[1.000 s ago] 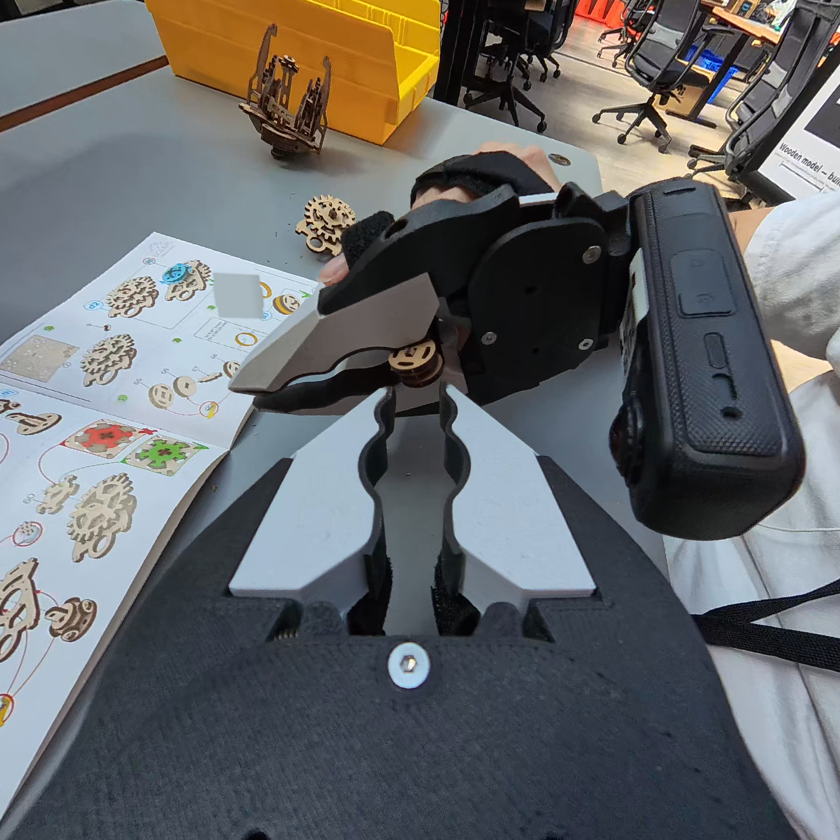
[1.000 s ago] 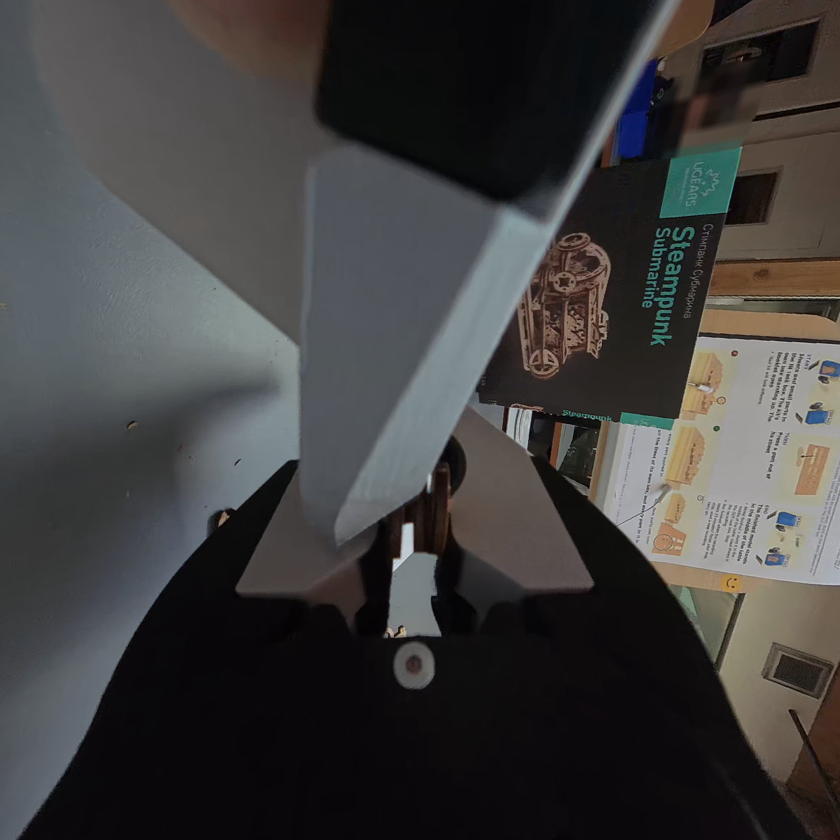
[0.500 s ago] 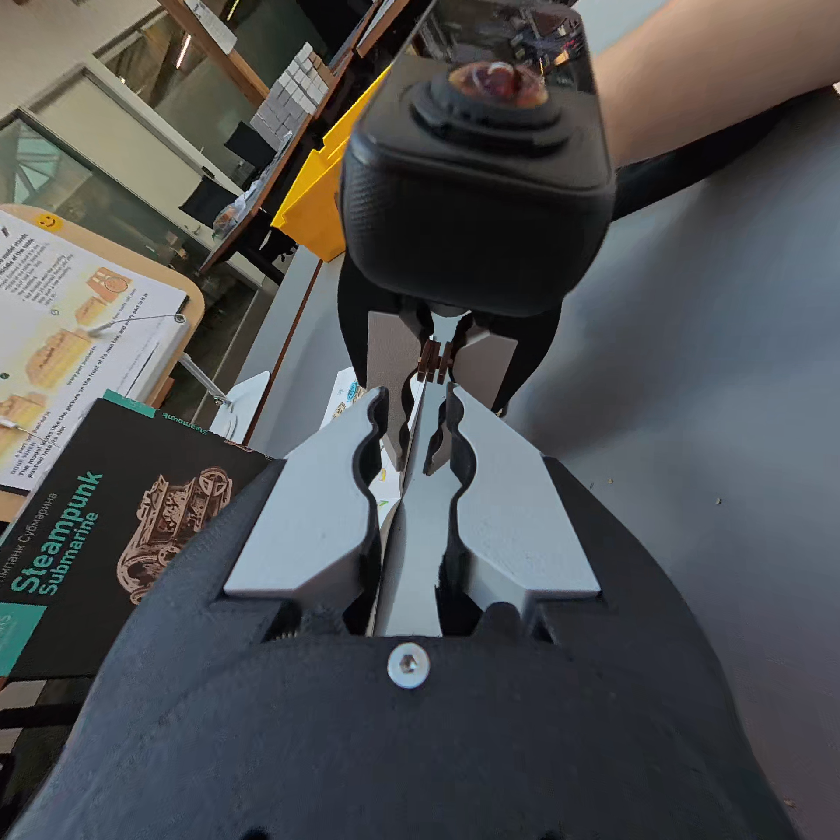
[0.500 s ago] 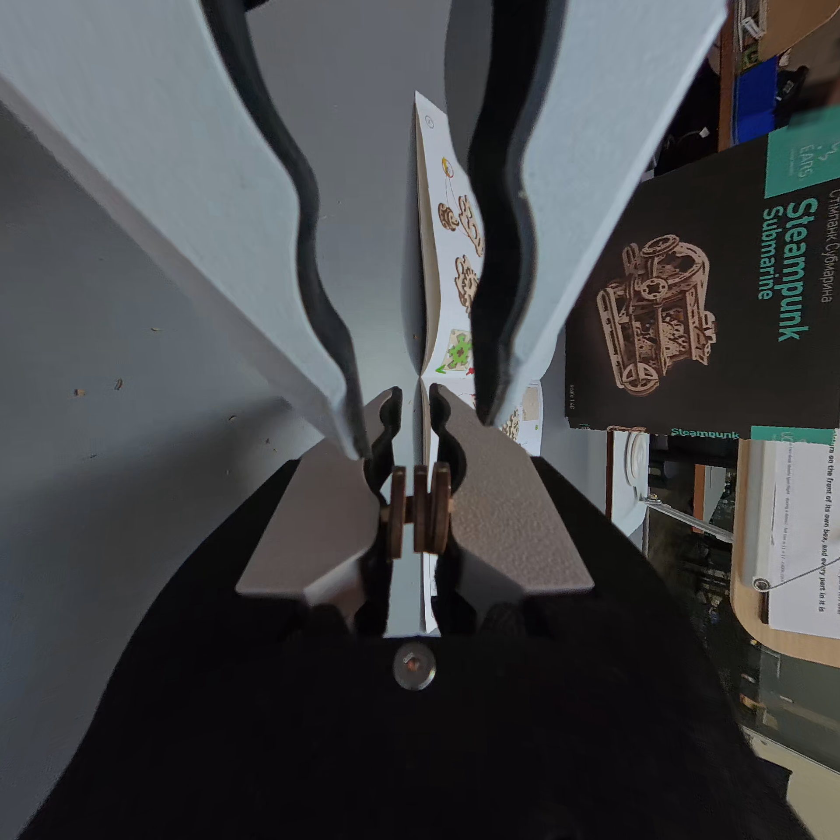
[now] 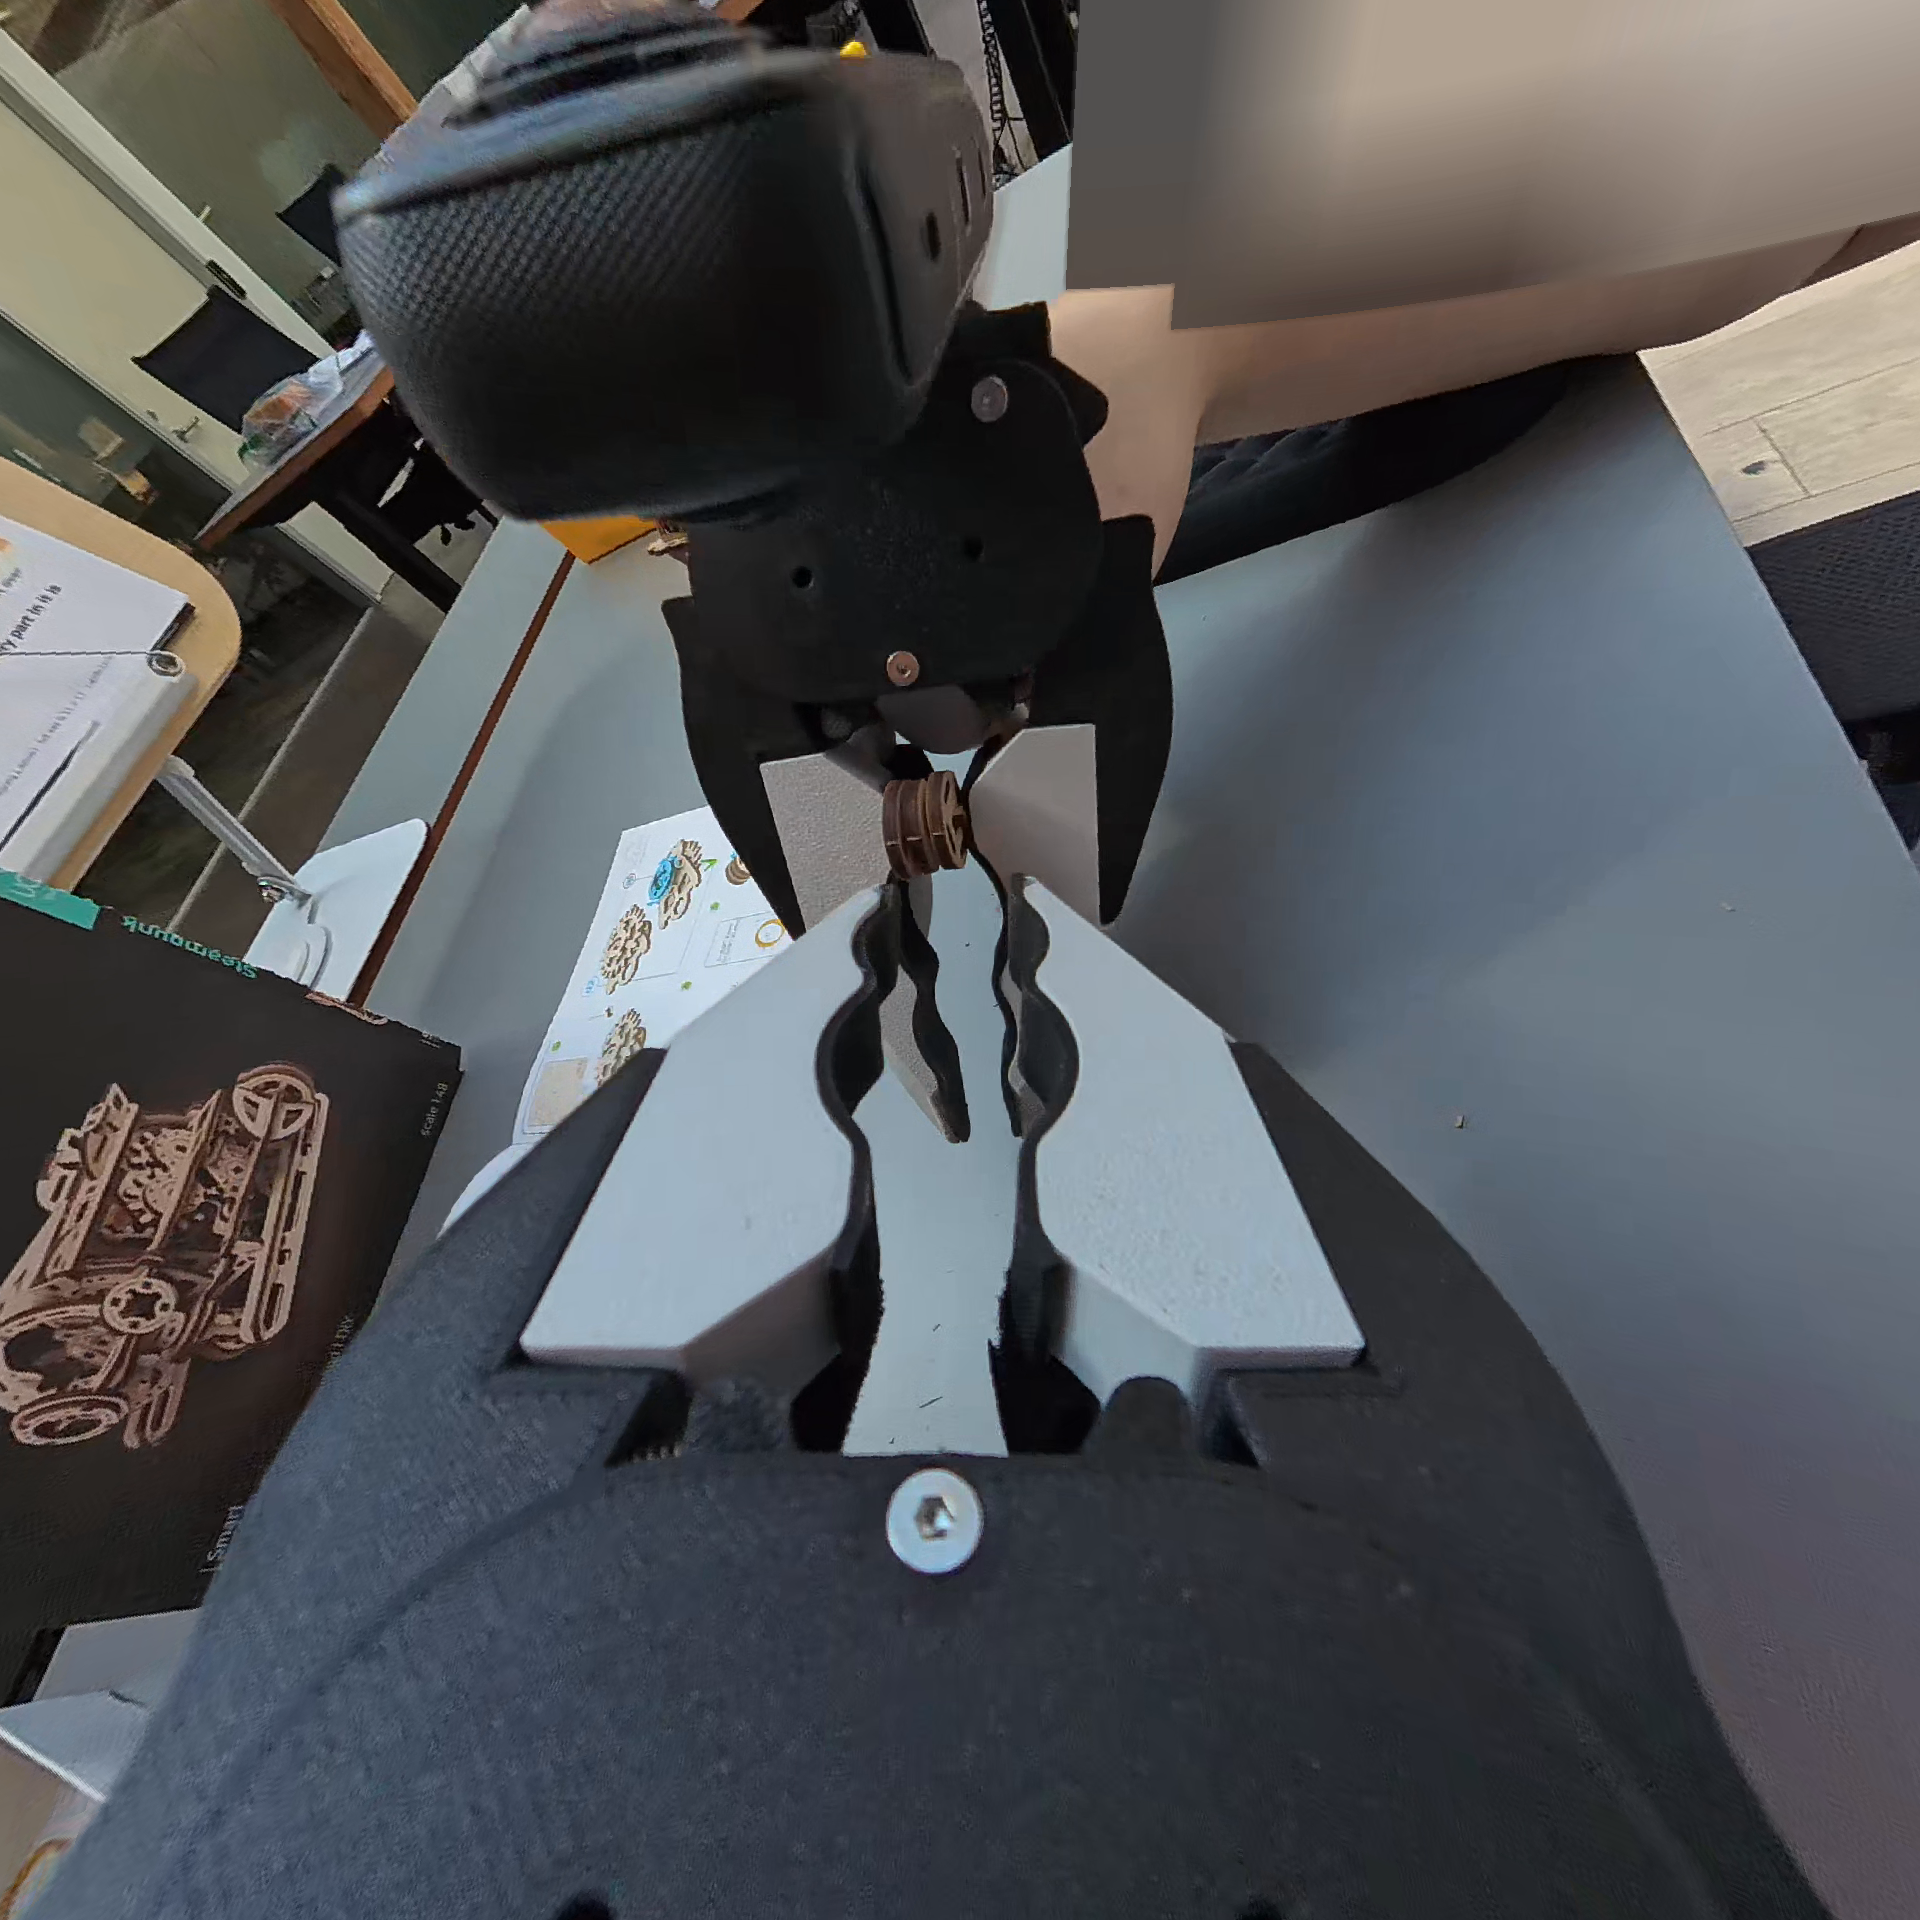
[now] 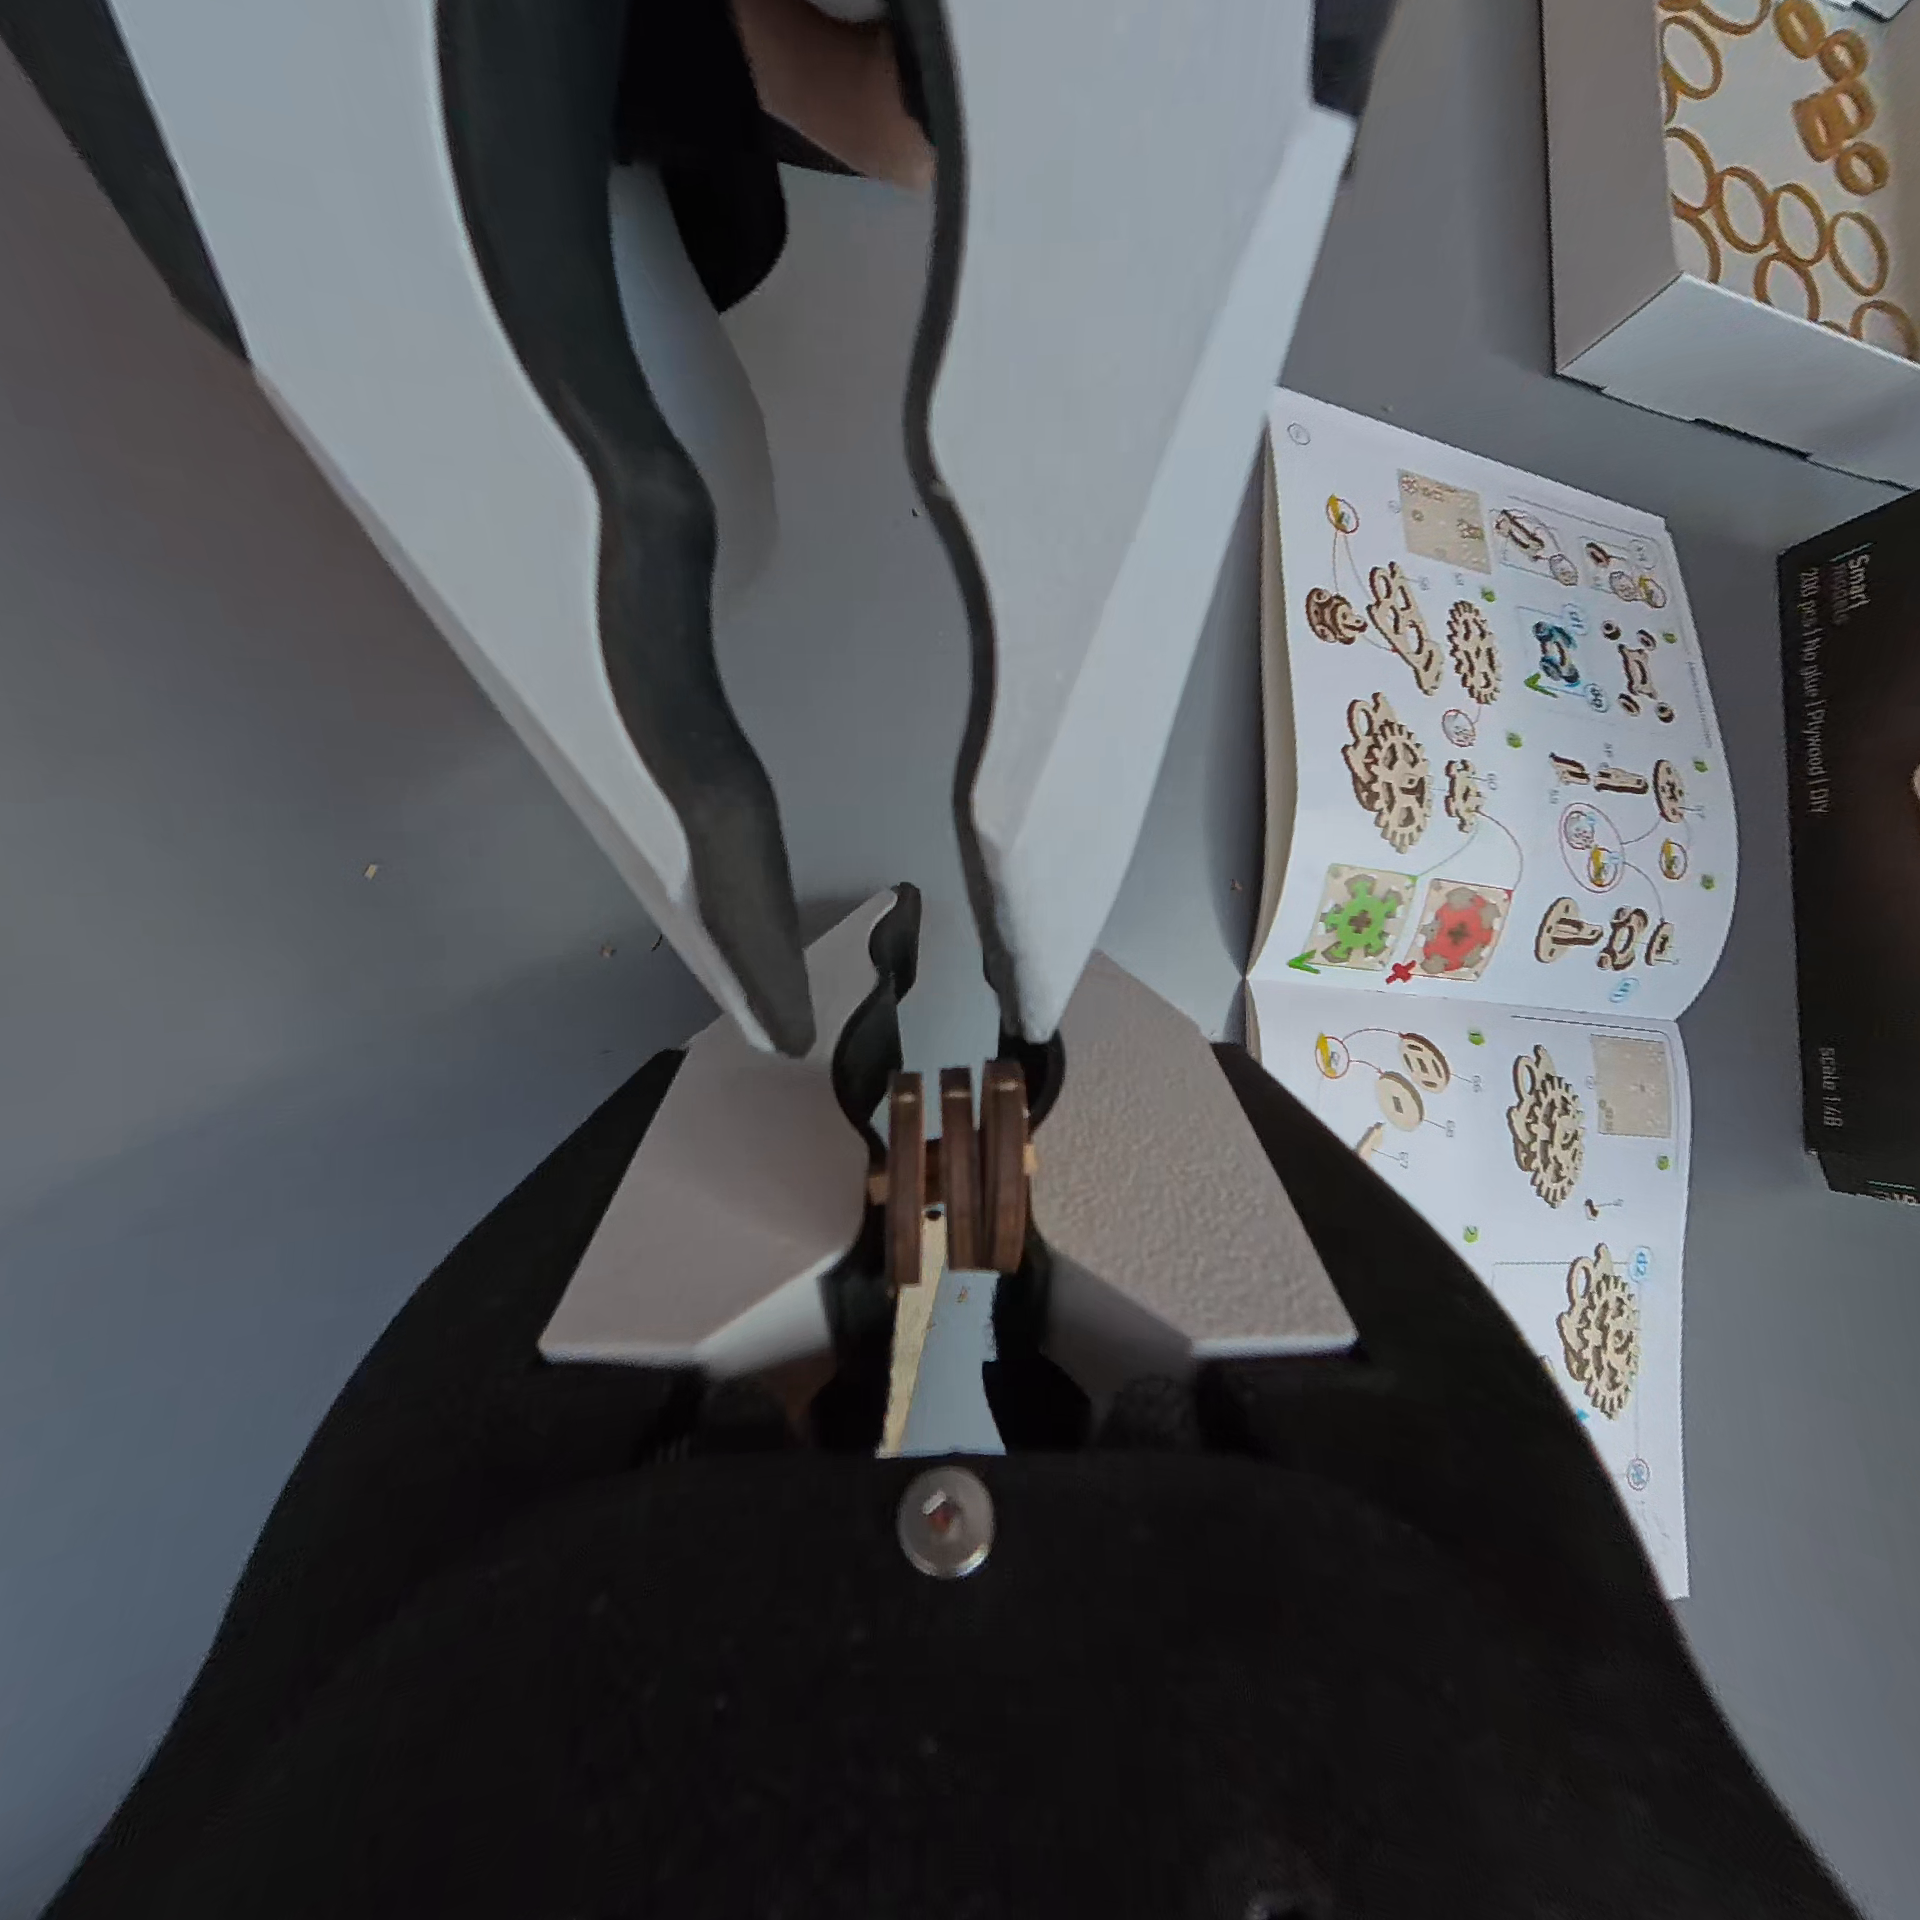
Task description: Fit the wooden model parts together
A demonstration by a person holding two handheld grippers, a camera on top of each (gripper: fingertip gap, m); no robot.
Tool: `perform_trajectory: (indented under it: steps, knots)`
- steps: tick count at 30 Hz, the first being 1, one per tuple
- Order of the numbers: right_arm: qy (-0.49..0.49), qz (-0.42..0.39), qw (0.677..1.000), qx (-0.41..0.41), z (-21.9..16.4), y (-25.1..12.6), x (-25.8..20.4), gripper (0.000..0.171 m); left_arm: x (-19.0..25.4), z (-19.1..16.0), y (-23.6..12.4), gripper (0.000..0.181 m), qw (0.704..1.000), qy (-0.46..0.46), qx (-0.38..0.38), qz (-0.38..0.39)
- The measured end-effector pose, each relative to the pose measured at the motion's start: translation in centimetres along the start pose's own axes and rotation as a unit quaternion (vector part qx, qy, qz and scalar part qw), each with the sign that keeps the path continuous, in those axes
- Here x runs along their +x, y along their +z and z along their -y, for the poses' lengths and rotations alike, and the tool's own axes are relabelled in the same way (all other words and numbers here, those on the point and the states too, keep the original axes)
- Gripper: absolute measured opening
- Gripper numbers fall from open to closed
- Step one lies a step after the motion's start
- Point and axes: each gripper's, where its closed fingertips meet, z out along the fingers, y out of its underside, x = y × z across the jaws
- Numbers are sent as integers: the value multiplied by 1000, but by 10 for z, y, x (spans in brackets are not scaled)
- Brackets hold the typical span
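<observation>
1. Wooden spool (image 6: 958, 1179) of three stacked discs on a short axle: pinched deep between the jaws of the right gripper (image 6: 951, 977), disc edges facing the camera, held up off the counter (image 6: 312, 727).
2. Right jaws nearly closed, clamped on the two outer disc faces. Judged risk: too hard a squeeze could bend the thin plywood or push the discs along the axle.
3. Left gripper (image 5: 951, 914) empty, jaws parted to a moderate gap, tips meeting the right gripper's tips head-on from 12 o'clock in the right wrist view.
4. Seen from the left wrist view, spool (image 5: 925, 828) sits at 12 o'clock beyond the left tips, well back inside the right jaws. Likely hard to reach without the metal fingers clashing.
5. A knock between the two sets of tips could twist the spool loose; a drop would send it rolling over the counter.
6. Cannot tell whether the discs are fully seated on the axle; a half-seated disc could pop off under a sideways push.
7. Instruction booklet (image 6: 1475, 883) open at 3 o'clock, dark box (image 6: 1860, 831) beyond it. Both well apart from the grip, no hazard.
</observation>
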Motion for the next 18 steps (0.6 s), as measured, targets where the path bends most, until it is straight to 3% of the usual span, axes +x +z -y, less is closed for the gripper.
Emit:
perform_trajectory:
  steps: [13,18]
  knots:
    - [-8,14,999,-32,-6,9,-8,11,3,-5,7,11,999,-24,-21,-9]
    - [-13,10,998,-61,-9,7,-7,19,4,-5,6,10,999,-23,-22,-14]
